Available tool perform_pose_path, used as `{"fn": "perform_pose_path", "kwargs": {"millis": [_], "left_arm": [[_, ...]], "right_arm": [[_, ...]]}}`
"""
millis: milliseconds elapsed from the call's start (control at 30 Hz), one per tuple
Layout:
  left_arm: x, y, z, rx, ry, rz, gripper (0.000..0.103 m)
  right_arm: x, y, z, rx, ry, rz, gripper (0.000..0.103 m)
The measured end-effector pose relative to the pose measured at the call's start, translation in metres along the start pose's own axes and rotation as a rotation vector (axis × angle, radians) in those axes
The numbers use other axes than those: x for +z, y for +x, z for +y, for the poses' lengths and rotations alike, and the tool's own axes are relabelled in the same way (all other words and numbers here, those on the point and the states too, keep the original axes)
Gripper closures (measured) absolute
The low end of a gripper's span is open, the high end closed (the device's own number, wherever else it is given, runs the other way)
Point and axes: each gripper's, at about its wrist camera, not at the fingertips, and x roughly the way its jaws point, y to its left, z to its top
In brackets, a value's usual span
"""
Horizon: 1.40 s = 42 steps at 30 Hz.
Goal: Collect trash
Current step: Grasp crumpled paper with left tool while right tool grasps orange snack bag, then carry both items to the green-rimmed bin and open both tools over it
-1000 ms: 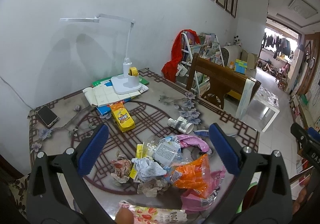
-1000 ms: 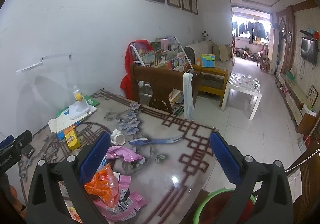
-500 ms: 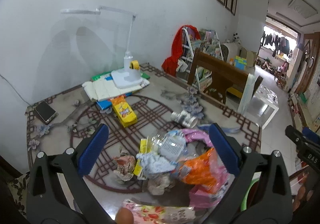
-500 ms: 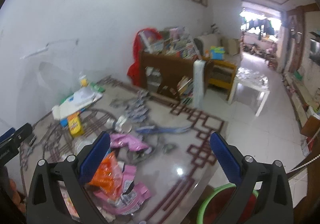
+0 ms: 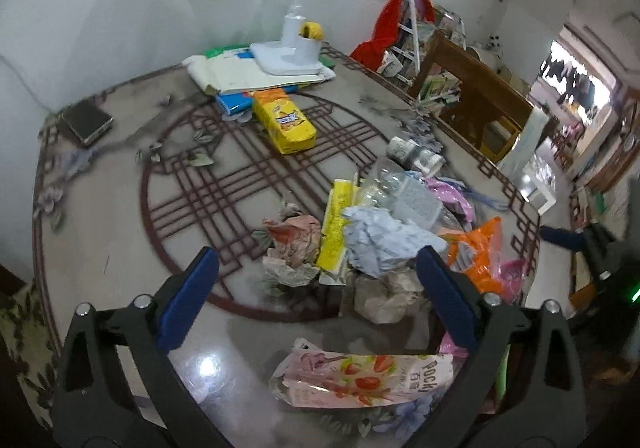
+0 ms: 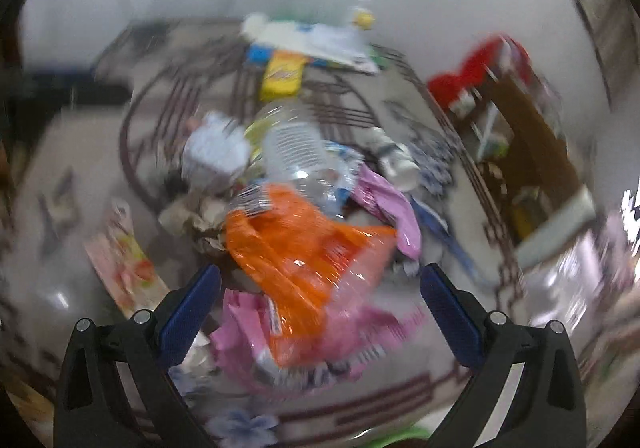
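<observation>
Through the left wrist camera I look down on a patterned round table (image 5: 120, 240) with a heap of litter bunched on its near right side, which puts everything within one reach. My left gripper (image 5: 316, 290) hangs above the near edge of that heap with its blue-padded jaws spread wide and nothing between them, framing a crumpled pale blue paper (image 5: 380, 240), a yellow wrapper (image 5: 338, 228) and a reddish paper wad (image 5: 294, 244). A beige paper ball (image 5: 384, 294) sits just nearer, and a pink strawberry snack packet (image 5: 360, 380) lies flat nearest me. To the right is an orange bag (image 5: 478, 254), and farther off a tipped paper cup (image 5: 414, 156). Well apart at the far side, a yellow snack box (image 5: 286, 122), a lamp base (image 5: 288, 56) on papers, and a dark phone (image 5: 86, 120) at far left look like belongings, not trash. Through the right wrist camera everything is smeared by motion blur. My right gripper (image 6: 320, 292) is likewise open and empty, poised over the orange bag (image 6: 304, 252), which lies on pink wrappers (image 6: 256, 336). A clear plastic bottle (image 6: 300, 156) rests just beyond it, the paper cup (image 6: 394, 160) farther right. A sliver of green rim (image 6: 400, 436) at the bottom edge may be the bin; I cannot be sure. I judge the orange bag is the next pickup.
</observation>
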Motion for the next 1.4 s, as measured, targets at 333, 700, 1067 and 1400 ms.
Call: {"fn": "perform_pose_path", "kwargs": {"millis": [333, 700, 1067, 1400], "left_arm": [[-0.001, 0.041, 0.029, -0.025, -0.031, 0.094, 0.026], [0.006, 0.125, 0.034, -0.107, -0.076, 0.231, 0.060], [0.010, 0.066, 0.031, -0.060, -0.096, 0.100, 0.085], [0.021, -0.011, -0.057, -0.127, 0.086, -0.037, 0.085]], "right_arm": [[0.007, 0.035, -0.004, 0.061, 0.032, 0.040, 0.054], [0.024, -0.009, -0.052, 0.087, 0.310, -0.081, 0.055], [0.016, -0.042, -0.078, 0.159, 0.465, -0.179, 0.055], [-0.023, -0.095, -0.109, 0.103, 0.571, -0.293, 0.055]]}}
